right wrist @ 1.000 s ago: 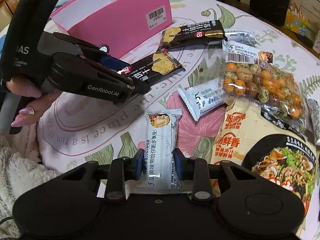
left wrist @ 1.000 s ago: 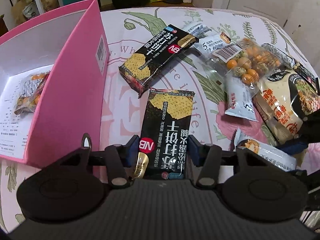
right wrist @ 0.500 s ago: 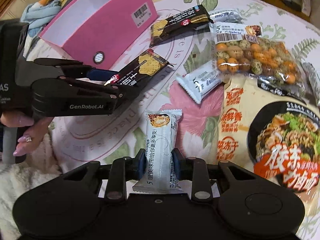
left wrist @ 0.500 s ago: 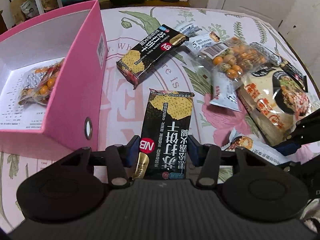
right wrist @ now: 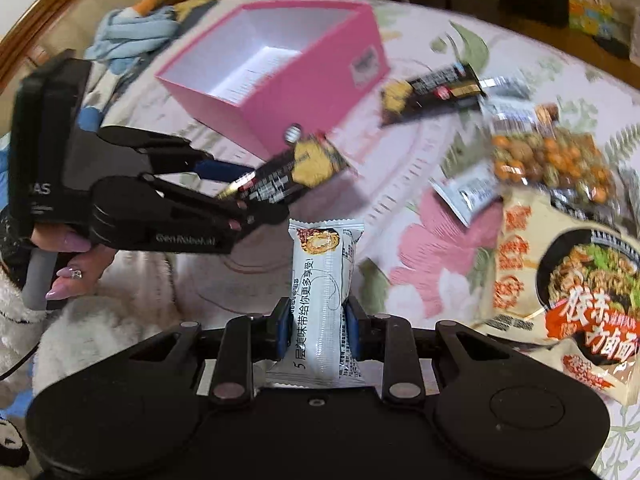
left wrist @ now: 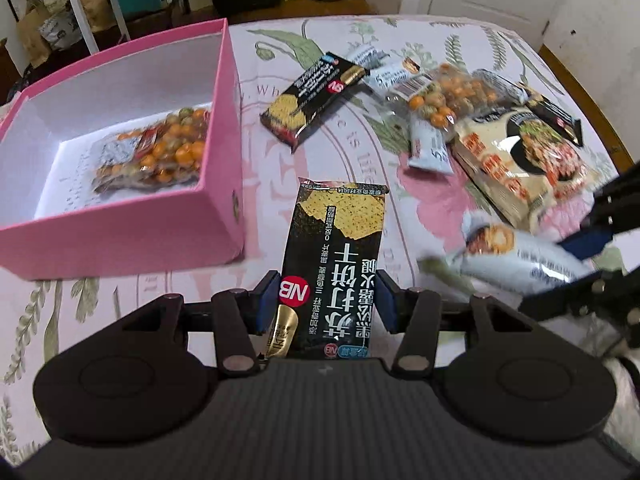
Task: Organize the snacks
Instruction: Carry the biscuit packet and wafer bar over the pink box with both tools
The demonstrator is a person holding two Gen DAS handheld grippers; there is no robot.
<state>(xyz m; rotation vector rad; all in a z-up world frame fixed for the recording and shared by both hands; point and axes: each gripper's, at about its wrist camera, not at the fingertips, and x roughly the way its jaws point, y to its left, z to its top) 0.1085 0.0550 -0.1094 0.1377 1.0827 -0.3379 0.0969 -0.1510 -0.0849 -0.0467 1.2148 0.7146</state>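
Observation:
My left gripper (left wrist: 326,306) is shut on a black cracker packet (left wrist: 336,256) and holds it above the table, right of the pink box (left wrist: 216,216). The box holds a clear bag of orange and green nuts (left wrist: 156,152). My right gripper (right wrist: 316,326) is shut on a white wafer packet (right wrist: 322,280), lifted off the table. The left gripper (right wrist: 244,200) with its black packet (right wrist: 296,172) shows in the right wrist view, in front of the pink box (right wrist: 316,88). The right gripper with the white packet (left wrist: 520,256) shows at the right of the left wrist view.
On the flowered tablecloth (left wrist: 432,200) lie a second black cracker packet (left wrist: 312,96), a white wafer packet (left wrist: 428,148), a bag of mixed nuts (left wrist: 448,92) and a large noodle bag (left wrist: 528,160). A wooden table edge (left wrist: 580,88) runs at the right.
Both grippers have risen with their packets. The left one has moved so that the pink box's inside and its nut bag show more fully. The right one has come closer to the left.

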